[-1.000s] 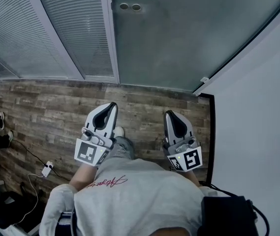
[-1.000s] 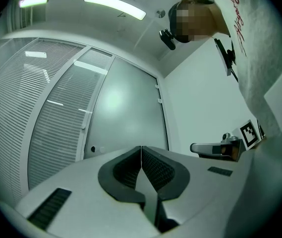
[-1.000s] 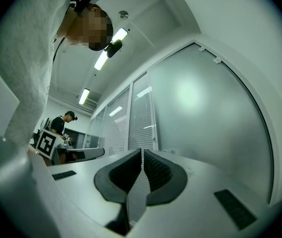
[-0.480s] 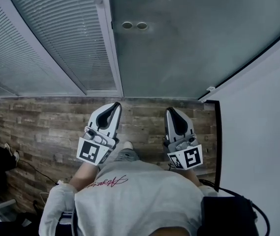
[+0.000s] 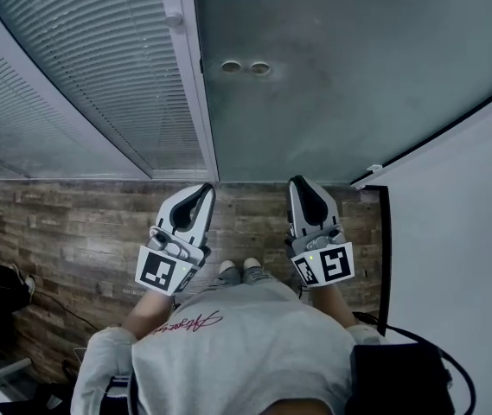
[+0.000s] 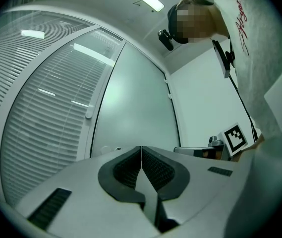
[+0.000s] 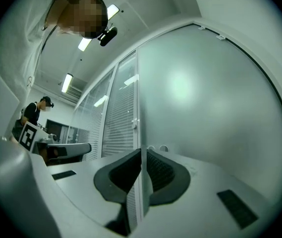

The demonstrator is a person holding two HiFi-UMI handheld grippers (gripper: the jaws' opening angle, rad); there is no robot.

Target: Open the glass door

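Frosted grey-green glass is filling the upper middle of the head view. The glass door (image 5: pixel 341 76) is standing shut along the far edge of the wood-plank floor (image 5: pixel 81 223), straight in front of the person. Two small round fittings (image 5: pixel 246 67) are sitting side by side on the pane near its left edge. They may be lock parts or handle mounts, but they are too small to tell. A white frame post (image 5: pixel 189 85) is running down the door's left side. Beyond it a glazed partition with slatted blinds (image 5: pixel 99 67) is stretching away to the left. A white wall (image 5: pixel 462 232) is meeting the door on the right.

The left tongs (image 5: pixel 204 190) and the right tongs (image 5: pixel 297 182) are being held out side by side, apart from each other. Both are pointing toward the door and stopping short of the glass. In each gripper view the ribbed pads are pressing together with nothing between them, so both pairs are clenched and empty. The person's grey shirt (image 5: pixel 237 344) is showing below them, with shoe tips (image 5: pixel 237 266) on the floor between the two tongs. A black bag (image 5: pixel 401 379) is showing at the person's right side.
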